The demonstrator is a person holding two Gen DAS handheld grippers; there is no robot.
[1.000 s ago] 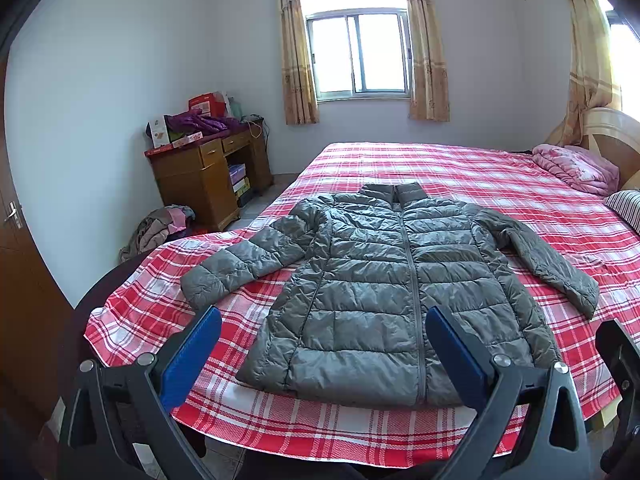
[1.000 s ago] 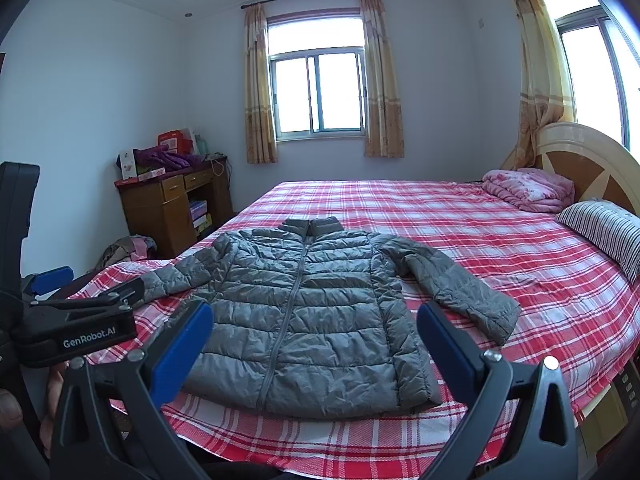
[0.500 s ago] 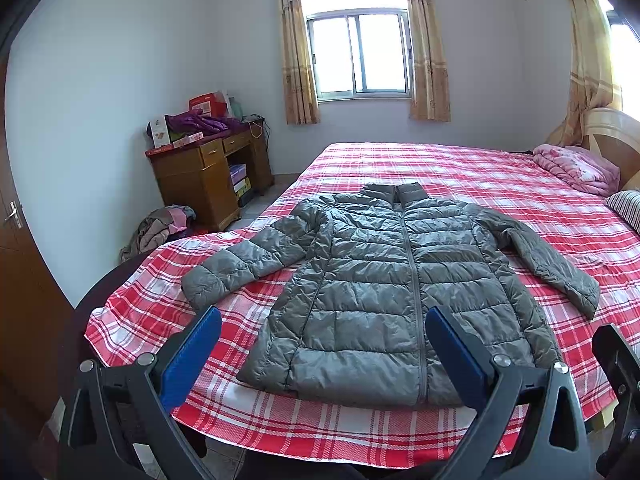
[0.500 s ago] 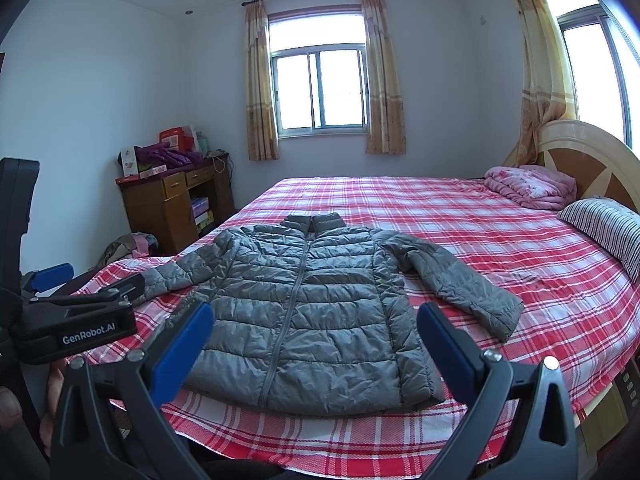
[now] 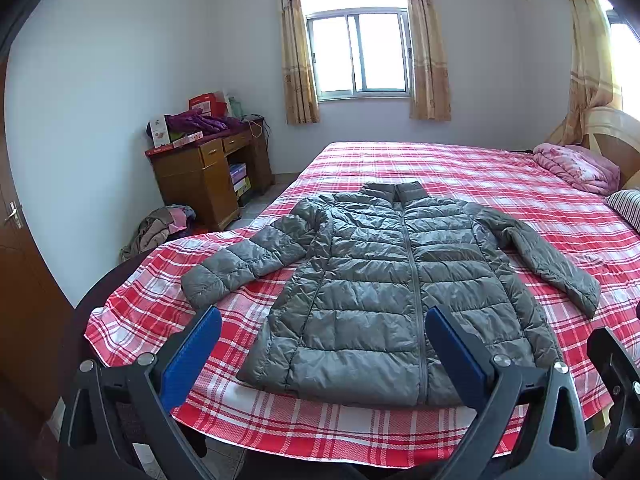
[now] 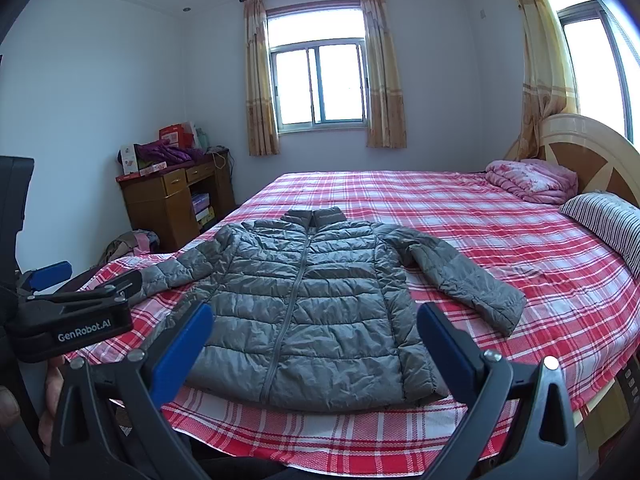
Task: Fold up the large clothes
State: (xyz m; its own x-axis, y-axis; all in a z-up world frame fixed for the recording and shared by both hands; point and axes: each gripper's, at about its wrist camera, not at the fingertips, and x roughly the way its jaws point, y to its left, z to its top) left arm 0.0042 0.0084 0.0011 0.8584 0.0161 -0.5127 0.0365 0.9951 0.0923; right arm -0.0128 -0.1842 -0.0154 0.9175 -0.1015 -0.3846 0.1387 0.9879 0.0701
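A grey puffer jacket [image 5: 384,280] lies flat and zipped on the red plaid bed [image 5: 500,172], collar away from me, both sleeves spread out; it also shows in the right wrist view [image 6: 308,300]. My left gripper [image 5: 323,322] is open and empty, held off the bed's near edge in front of the jacket's hem. My right gripper [image 6: 314,320] is also open and empty, in front of the hem. The left gripper's body [image 6: 72,320] shows at the left of the right wrist view.
A wooden desk [image 5: 204,176] with clutter stands by the far left wall, with a pile of clothes [image 5: 160,228] on the floor beside it. A pink folded quilt [image 6: 532,180], a striped pillow [image 6: 608,220] and the headboard [image 6: 592,152] are at the right. A door [image 5: 16,280] is at the left.
Both views have barely shifted; the right wrist view has crept slightly so the jacket sits a little lower. Both grippers stay open and empty.
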